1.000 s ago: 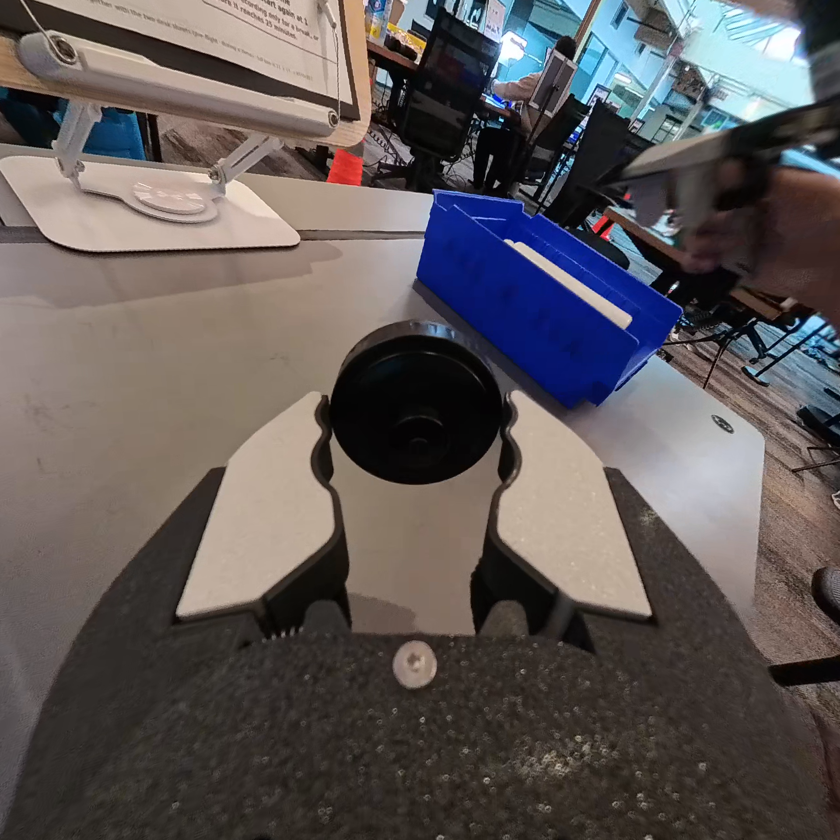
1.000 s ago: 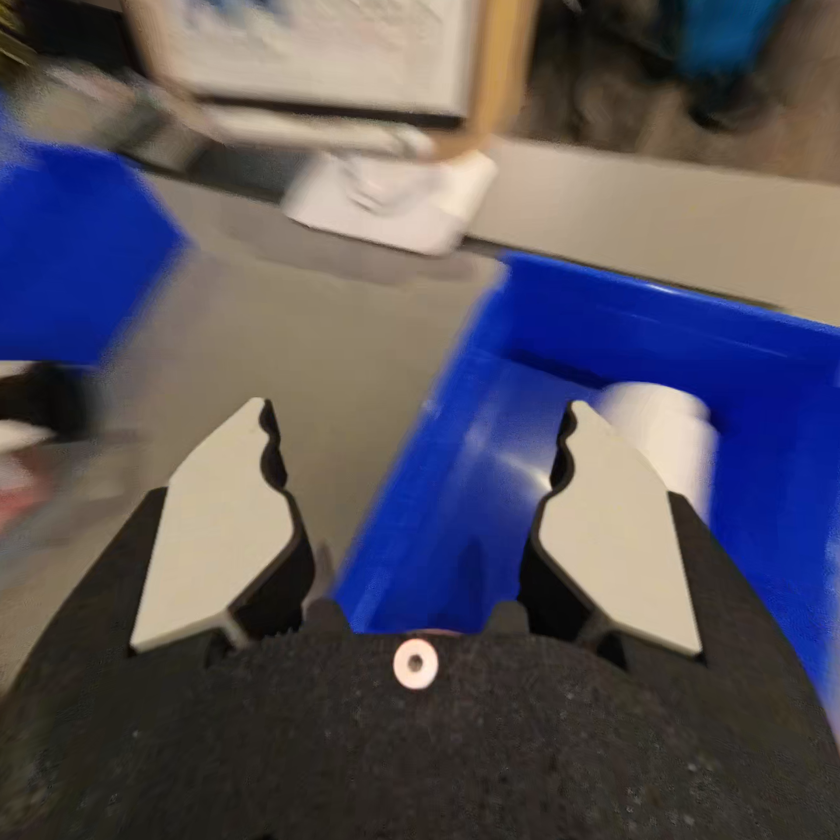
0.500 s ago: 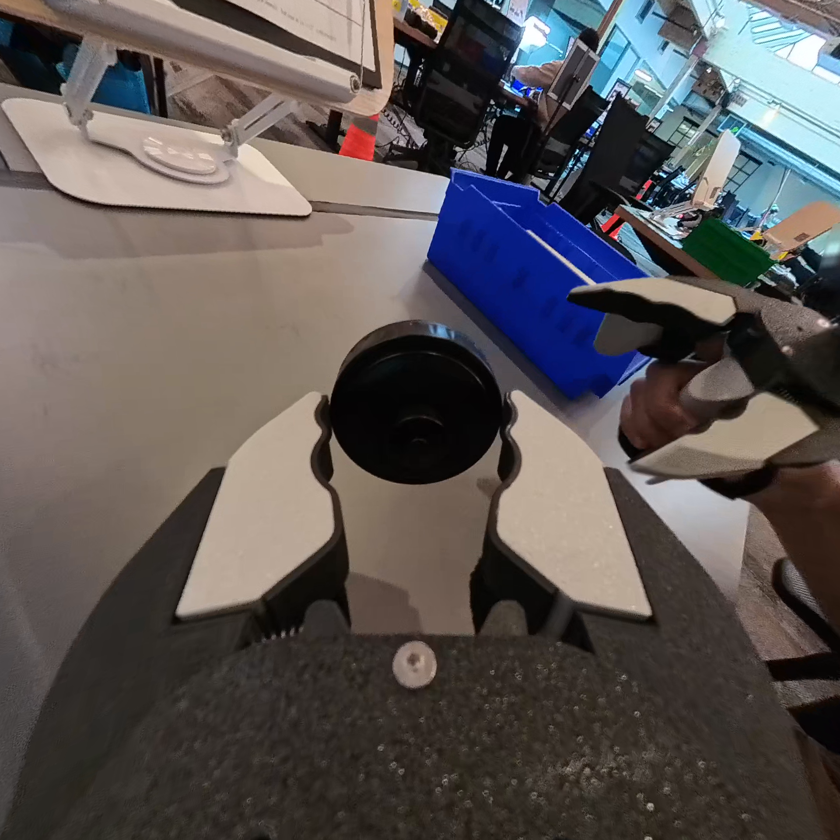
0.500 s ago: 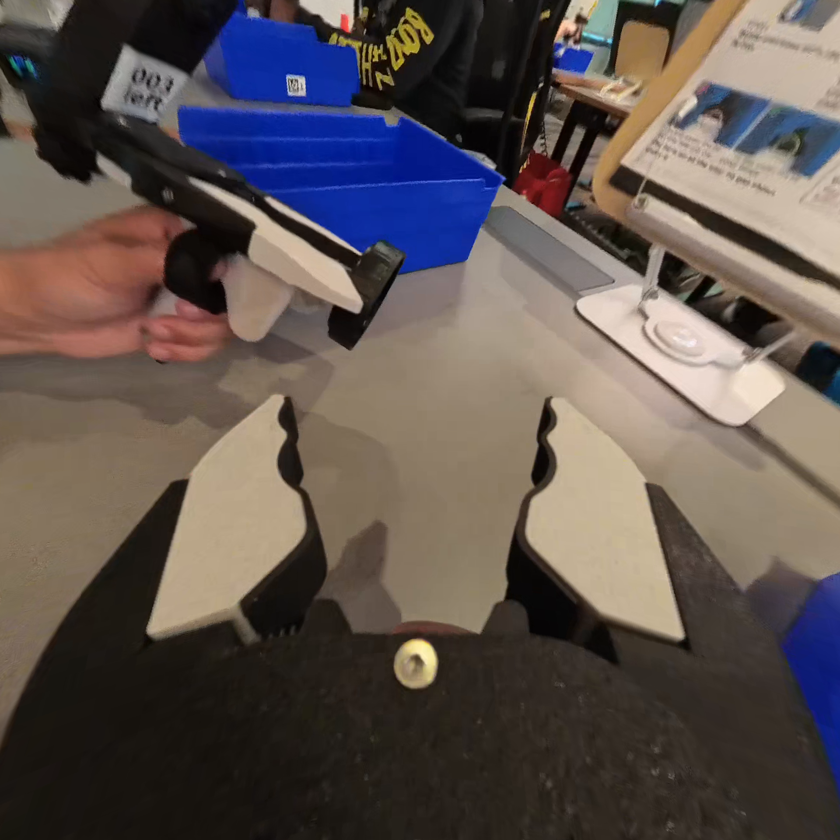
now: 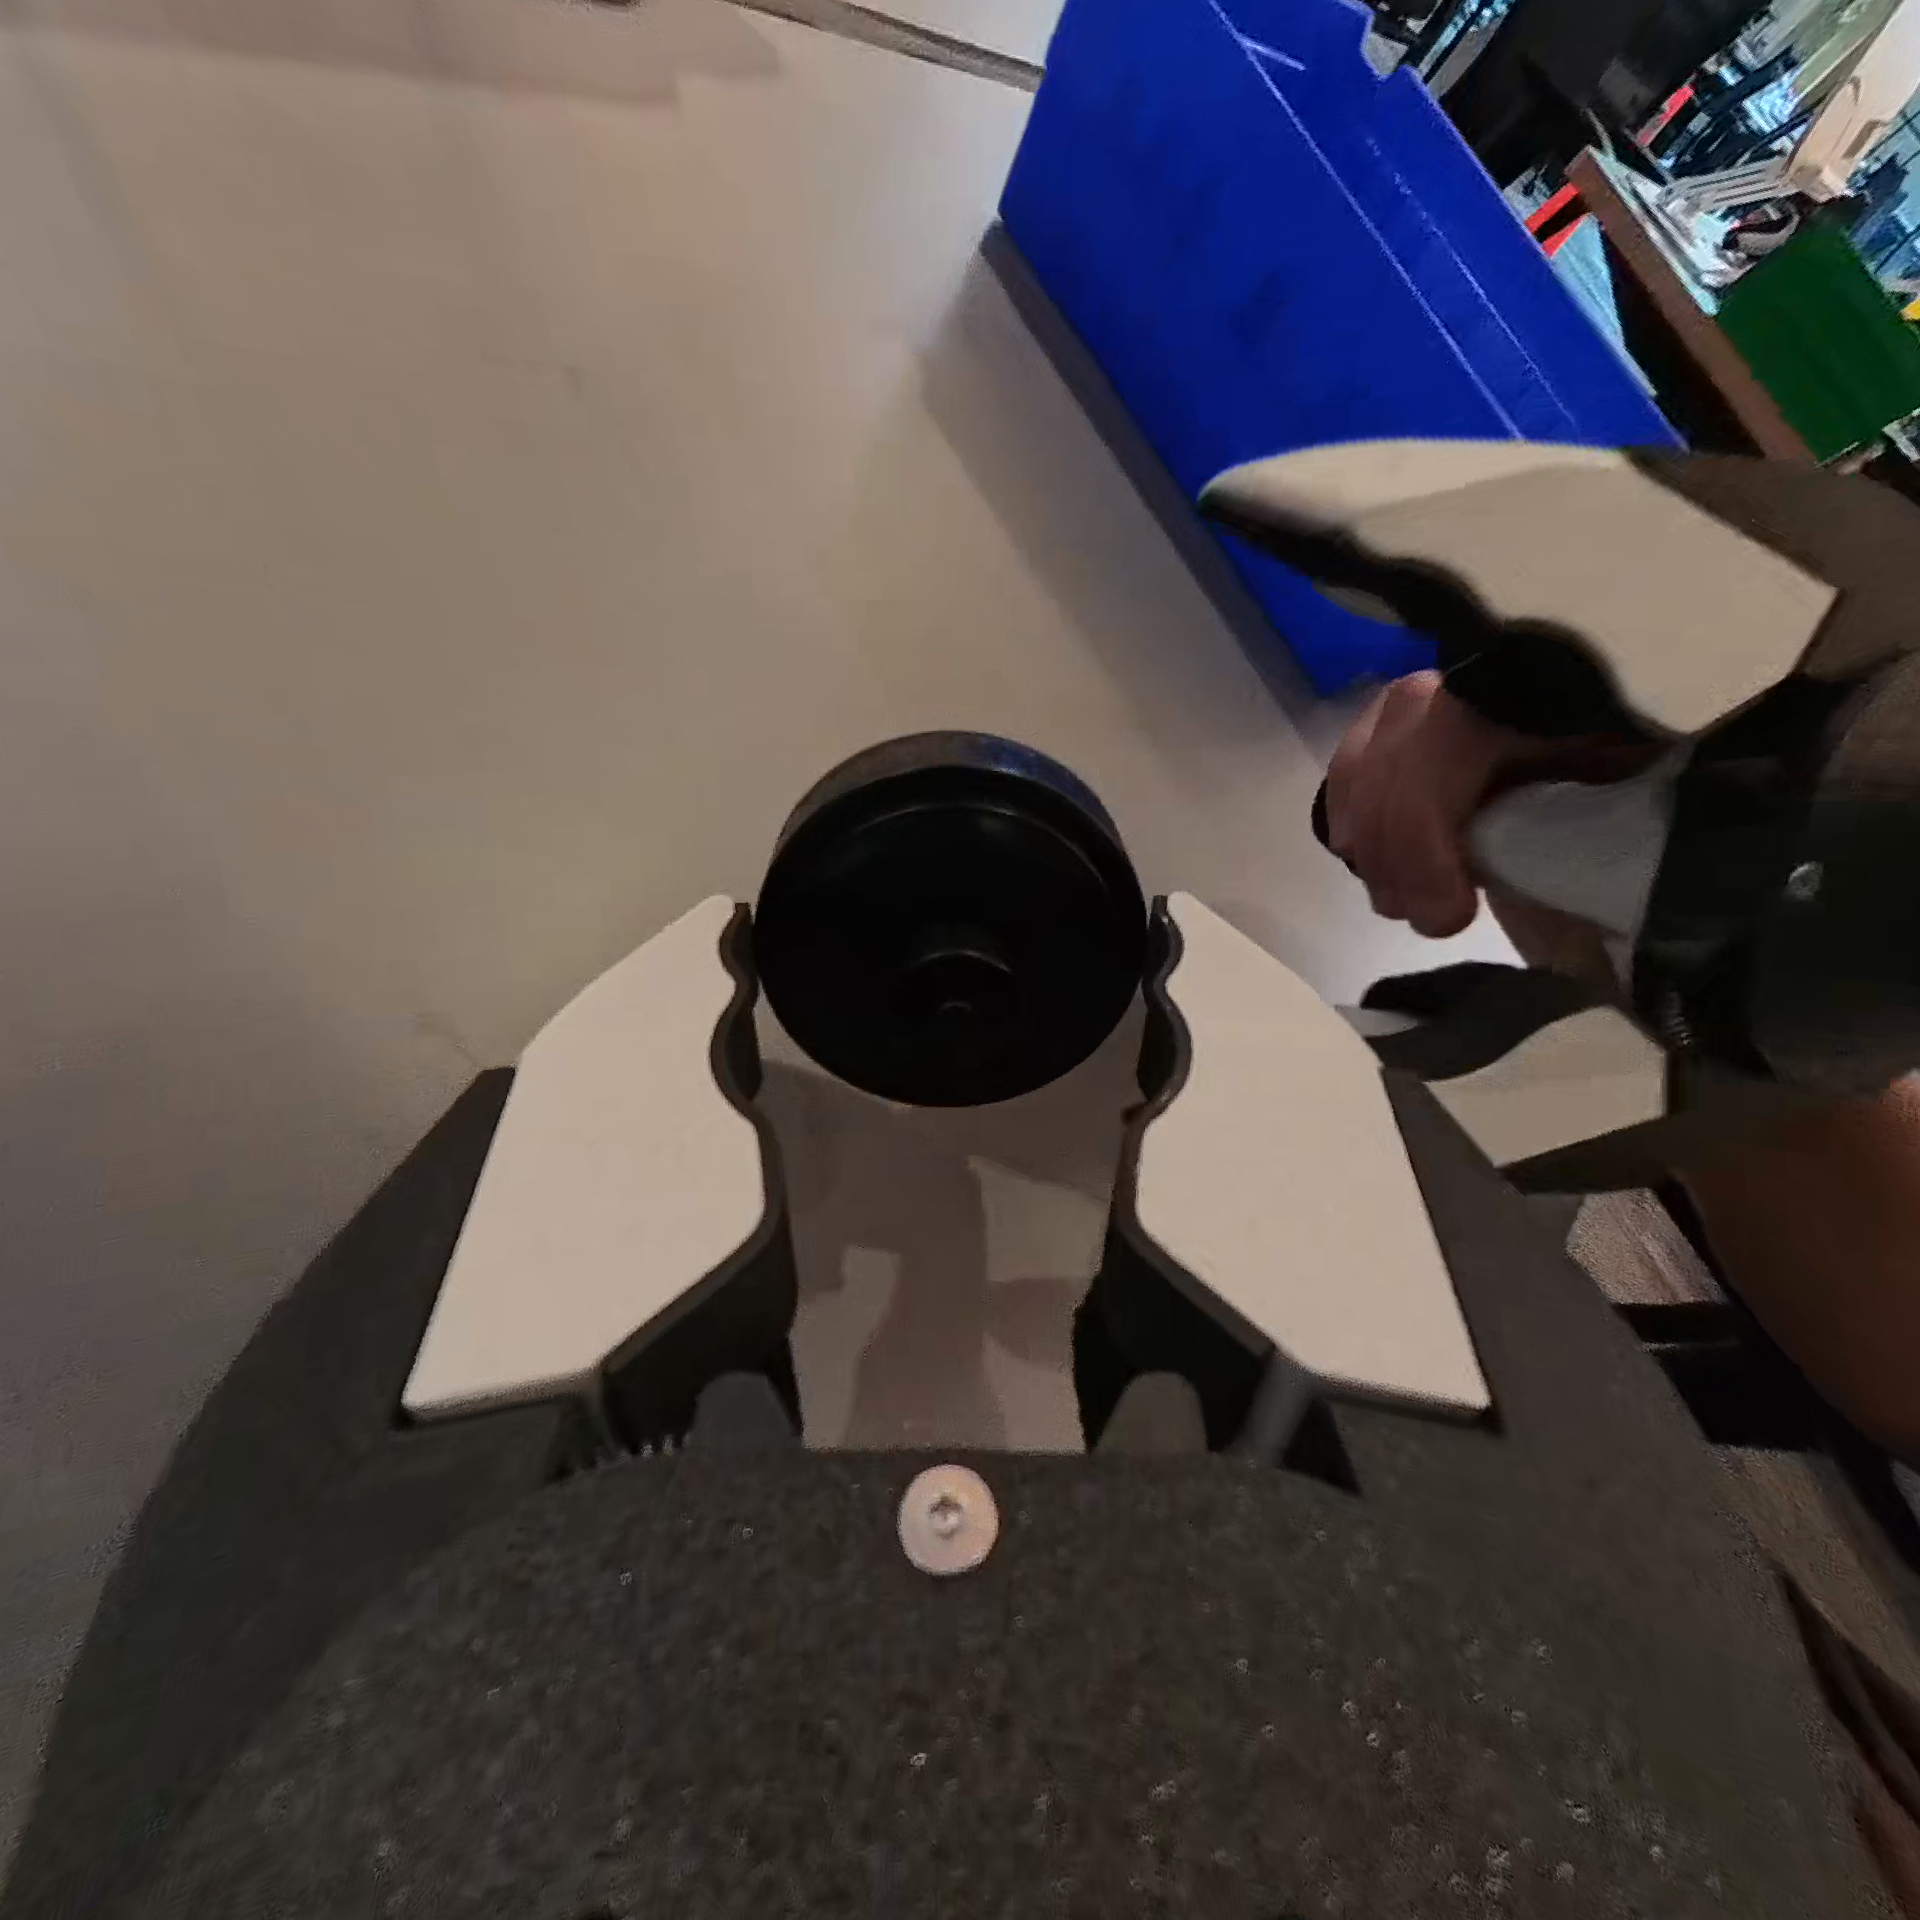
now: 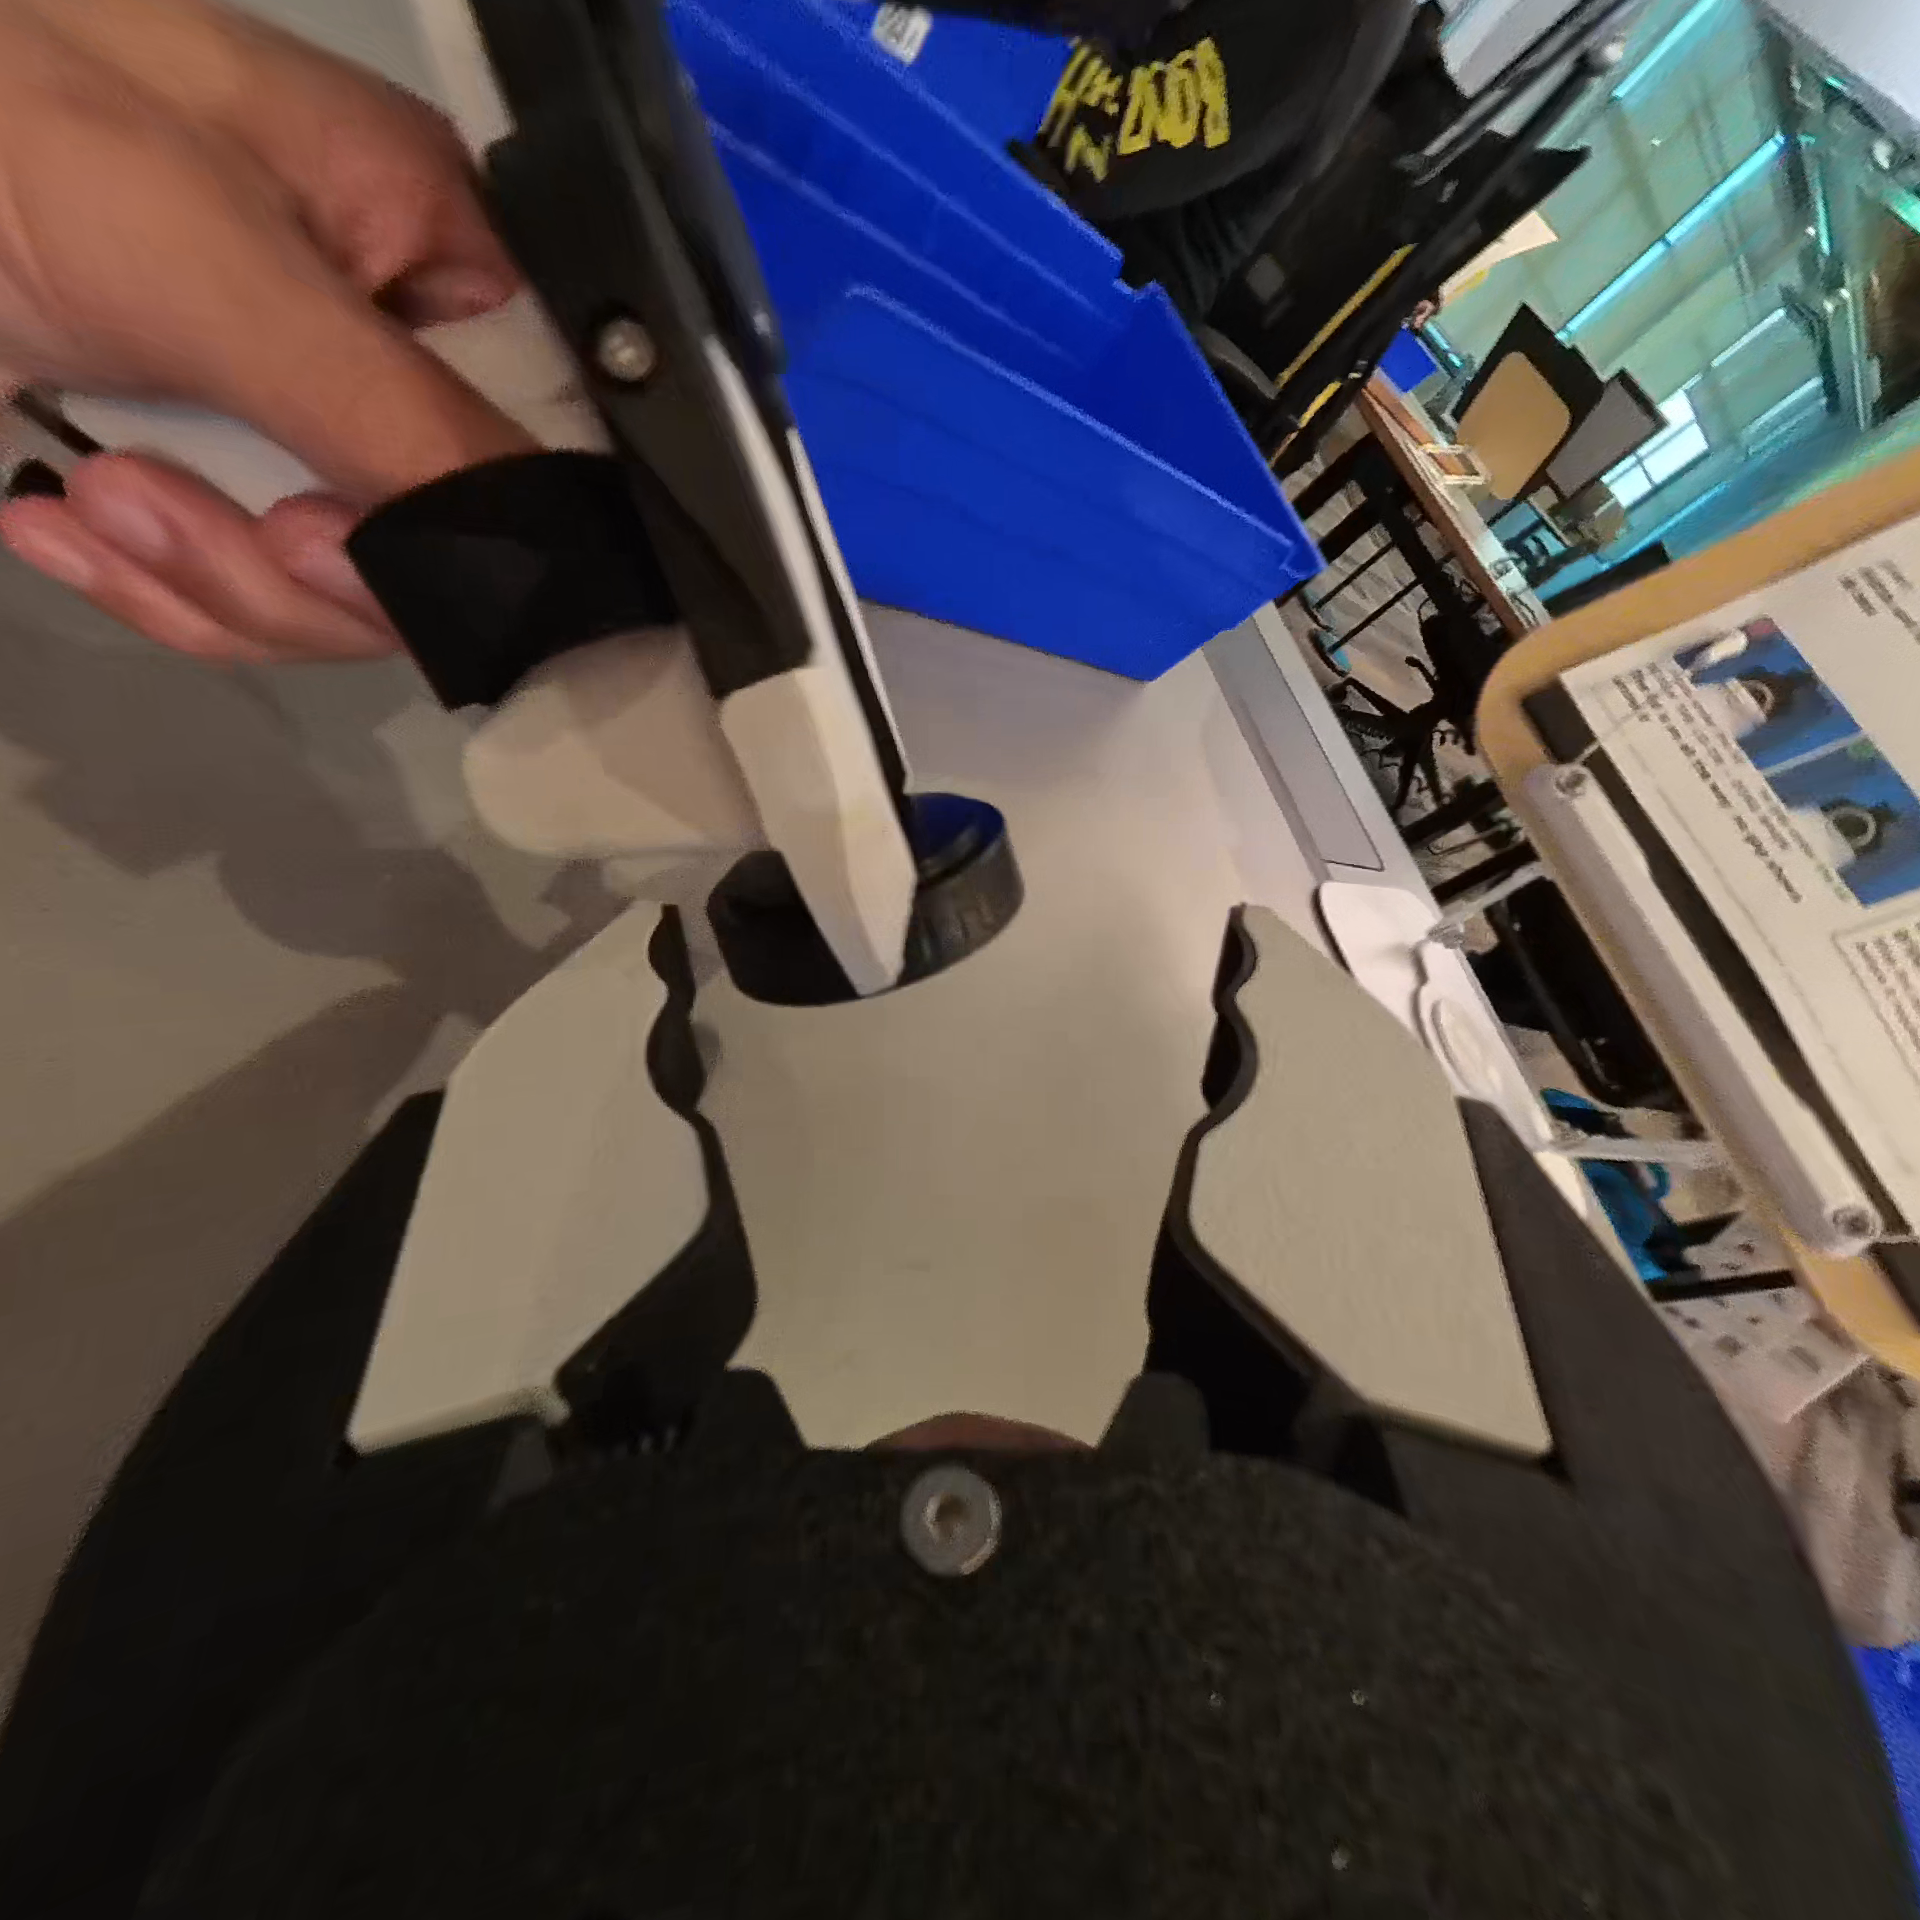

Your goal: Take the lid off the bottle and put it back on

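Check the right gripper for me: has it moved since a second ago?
Yes. In the left wrist view the right gripper has come down from above the blue bin toward the black lid, jaws open, close on its right.

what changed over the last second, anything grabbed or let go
The right gripper swung away from the blue bin and came in beside the left gripper, its open fingers now aimed at the black bottle. It has grabbed nothing. The left gripper stayed clamped on the bottle, which it has tilted down toward the table.
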A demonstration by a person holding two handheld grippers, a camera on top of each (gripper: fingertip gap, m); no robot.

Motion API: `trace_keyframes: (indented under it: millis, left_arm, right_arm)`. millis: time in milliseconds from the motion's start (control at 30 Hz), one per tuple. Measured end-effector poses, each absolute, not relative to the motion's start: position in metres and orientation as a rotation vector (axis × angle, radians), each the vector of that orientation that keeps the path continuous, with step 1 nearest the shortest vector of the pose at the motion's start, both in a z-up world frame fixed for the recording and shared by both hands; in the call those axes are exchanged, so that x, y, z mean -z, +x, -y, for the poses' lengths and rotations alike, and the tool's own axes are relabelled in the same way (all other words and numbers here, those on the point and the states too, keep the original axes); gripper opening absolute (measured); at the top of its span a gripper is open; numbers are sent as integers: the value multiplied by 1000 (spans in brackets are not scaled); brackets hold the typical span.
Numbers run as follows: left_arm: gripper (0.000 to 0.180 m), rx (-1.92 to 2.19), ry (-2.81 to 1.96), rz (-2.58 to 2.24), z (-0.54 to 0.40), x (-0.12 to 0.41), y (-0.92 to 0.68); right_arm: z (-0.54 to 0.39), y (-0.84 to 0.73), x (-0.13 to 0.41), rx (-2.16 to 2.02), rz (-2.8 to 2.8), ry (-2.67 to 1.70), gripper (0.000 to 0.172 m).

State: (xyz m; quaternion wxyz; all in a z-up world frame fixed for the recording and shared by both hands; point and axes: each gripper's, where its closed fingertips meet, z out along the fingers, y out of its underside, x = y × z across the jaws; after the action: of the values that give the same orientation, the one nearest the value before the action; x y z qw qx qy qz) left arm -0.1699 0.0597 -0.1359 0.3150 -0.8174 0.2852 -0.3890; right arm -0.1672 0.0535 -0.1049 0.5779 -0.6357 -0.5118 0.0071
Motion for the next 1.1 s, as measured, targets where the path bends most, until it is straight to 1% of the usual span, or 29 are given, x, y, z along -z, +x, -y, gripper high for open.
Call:
trace_keyframes:
  millis: [67,167,333,533,667,733,833,933,1100]
  left_arm:
    - [71,1024,-2149,-785,-54,136,-165]
    - [71,988,-2128,-833,-49,133,-159]
    - [70,946,-2096,-894,-42,127,-154]
    - [70,1038,-2035,-890,-40,119,-150]
    - [86,1060,-1957,-860,-48,112,-155]
    - [87,964,-1921,-799,-63,111,-164]
    - [85,842,-1923,-731,-79,112,-178]
    - [80,853,-1927,-708,-82,111,-181]
    - [77,816,-1949,-701,-89,116,-187]
  right_arm:
    - [-51,-170,114,49,1267,-1469,89]
    - [-49,-174,125,143,1331,-1426,87]
    - [-55,-167,131,235,1330,-1436,74]
    - [-55,-162,127,190,1314,-1465,73]
    - [-61,-150,120,197,1259,-1468,73]
    - [-65,-138,116,203,1223,-1487,73]
    - [-73,-113,104,222,1132,-1518,73]
    - [-80,-84,79,219,986,-1546,73]
    - [-81,-15,0,201,611,-1513,73]
